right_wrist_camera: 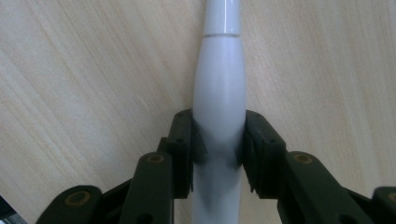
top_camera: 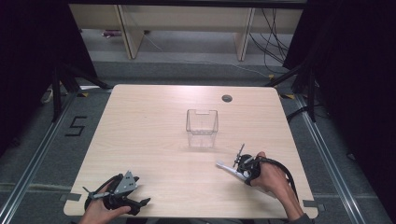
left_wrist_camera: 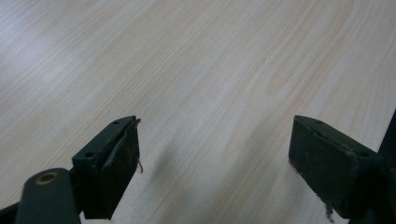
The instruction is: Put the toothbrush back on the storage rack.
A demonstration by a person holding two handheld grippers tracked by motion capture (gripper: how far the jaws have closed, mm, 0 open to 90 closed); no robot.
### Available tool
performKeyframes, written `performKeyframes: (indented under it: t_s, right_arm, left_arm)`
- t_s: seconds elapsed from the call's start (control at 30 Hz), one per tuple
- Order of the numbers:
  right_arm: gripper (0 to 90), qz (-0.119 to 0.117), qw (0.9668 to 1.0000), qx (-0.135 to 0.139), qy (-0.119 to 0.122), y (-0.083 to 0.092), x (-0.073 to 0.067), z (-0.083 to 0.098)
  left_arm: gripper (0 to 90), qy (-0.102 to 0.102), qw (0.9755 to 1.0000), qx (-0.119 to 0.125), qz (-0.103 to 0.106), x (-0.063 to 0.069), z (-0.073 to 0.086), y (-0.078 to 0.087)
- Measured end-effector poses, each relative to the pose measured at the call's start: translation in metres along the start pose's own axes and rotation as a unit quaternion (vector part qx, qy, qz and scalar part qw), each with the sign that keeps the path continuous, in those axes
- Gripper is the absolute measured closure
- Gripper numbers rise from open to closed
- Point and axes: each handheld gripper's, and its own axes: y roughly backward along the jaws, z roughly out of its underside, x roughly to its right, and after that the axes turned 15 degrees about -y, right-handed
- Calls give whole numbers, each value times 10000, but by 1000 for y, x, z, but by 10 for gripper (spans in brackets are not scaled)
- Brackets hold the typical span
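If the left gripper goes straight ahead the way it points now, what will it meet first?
Probably only the bare table. The left gripper has open jaws with nothing between them, and wood alone lies ahead as far as its view shows.

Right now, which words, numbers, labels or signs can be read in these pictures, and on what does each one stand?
"5": a black figure marked on the grey floor left of the table.
The white handle in the right gripper and the clear plastic container carry no readable text.
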Motion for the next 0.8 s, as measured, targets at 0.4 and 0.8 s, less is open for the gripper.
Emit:
performKeyframes:
  t_s: [0.4,0.8]
  right_arm:
    - [671,-201,9991,317,-219,9,6,8]
    - [672,-300,9940,983,-377,21,16,20]
  left_arm:
    - [161,28,10000,39,-27,-1,1,0]
    - [161,52,10000,45,-16,0,1,0]
